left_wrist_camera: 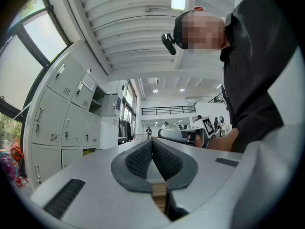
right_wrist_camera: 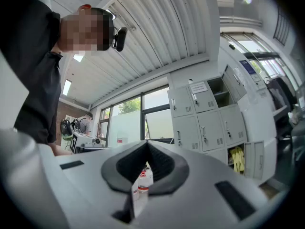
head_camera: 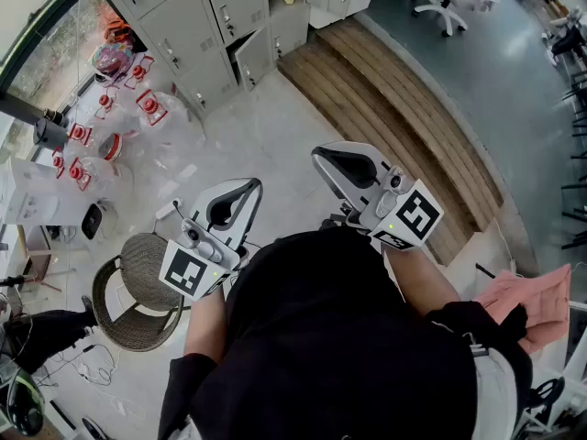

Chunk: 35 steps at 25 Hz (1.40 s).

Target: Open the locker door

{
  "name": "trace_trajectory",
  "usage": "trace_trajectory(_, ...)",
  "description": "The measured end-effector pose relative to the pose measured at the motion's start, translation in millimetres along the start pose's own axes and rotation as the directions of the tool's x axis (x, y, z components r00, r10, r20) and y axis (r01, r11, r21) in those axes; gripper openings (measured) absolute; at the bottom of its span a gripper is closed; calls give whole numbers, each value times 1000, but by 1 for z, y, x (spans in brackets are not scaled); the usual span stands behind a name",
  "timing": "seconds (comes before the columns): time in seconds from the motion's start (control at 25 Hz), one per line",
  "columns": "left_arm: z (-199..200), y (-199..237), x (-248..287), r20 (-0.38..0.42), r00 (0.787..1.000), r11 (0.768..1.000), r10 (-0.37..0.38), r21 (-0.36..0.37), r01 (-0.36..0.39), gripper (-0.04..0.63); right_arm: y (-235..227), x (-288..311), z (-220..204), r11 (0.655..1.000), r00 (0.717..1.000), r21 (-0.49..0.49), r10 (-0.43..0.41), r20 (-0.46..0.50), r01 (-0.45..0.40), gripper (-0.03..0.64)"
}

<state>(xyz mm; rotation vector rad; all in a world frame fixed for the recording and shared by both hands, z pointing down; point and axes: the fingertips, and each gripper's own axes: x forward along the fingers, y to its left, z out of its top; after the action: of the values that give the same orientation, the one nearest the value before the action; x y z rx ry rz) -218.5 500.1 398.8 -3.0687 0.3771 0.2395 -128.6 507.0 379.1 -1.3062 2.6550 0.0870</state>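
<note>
The lockers [head_camera: 197, 21] stand ahead, well apart from me. A door is probably thin, stiff metal, light on its hinge; I would take its small handle [right_wrist_camera: 194, 98]. My left gripper [head_camera: 255, 187] and right gripper [head_camera: 317, 156] have their fingers pressed together, holding nothing.

Smooth matt grey plastic on the shells of the left gripper [head_camera: 249, 185] and right gripper [head_camera: 317, 155], with black ribbed rubbery pads [left_wrist_camera: 139, 159] inside. Look of painted sheet metal, pale grey and satin, on the lockers [head_camera: 197, 26]; bare brown wood planks on the step [head_camera: 385, 90], faintly glossy pale stone on the floor [head_camera: 266, 136]. Woven wicker on the chair [head_camera: 128, 324], clear glossy plastic on the bottles [head_camera: 151, 108], soft pink cloth [head_camera: 537, 302].
</note>
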Motion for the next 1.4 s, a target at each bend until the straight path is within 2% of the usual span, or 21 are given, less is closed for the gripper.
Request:
trace_trajectory(0.2,0,-2,0,-8,998,997,-55,-46,54,11,16,6,0,1000,1000,30,5,0,-5,8)
trace_trajectory(0.32,10,-3,5,25,995,993,-98,-63,99,11,22,7,0,1000,1000,25,-1,-6,1,8)
trace_trajectory(0.48,1,2,1,31,994,991,-101,-91,103,11,24,7,-13,998,999,52,-27,-39,29,8)
trace_trajectory(0.76,-22,-4,-2,37,990,975,-134,-175,138,11,43,12,-26,995,998,97,11,-55,-6,9)
trace_trajectory(1.04,-32,7,-18,65,995,973,-70,-217,82,11,47,32,-48,993,990,111,53,-127,-39,9)
trace_trajectory(1.16,-35,14,-22,50,998,972,-49,-227,59,11,45,43,-49,989,990,135,76,-117,-60,9)
trace_trajectory(1.4,-30,43,-8,16,1000,983,-4,-186,7,11,14,64,-40,987,992,127,108,-63,-99,9)
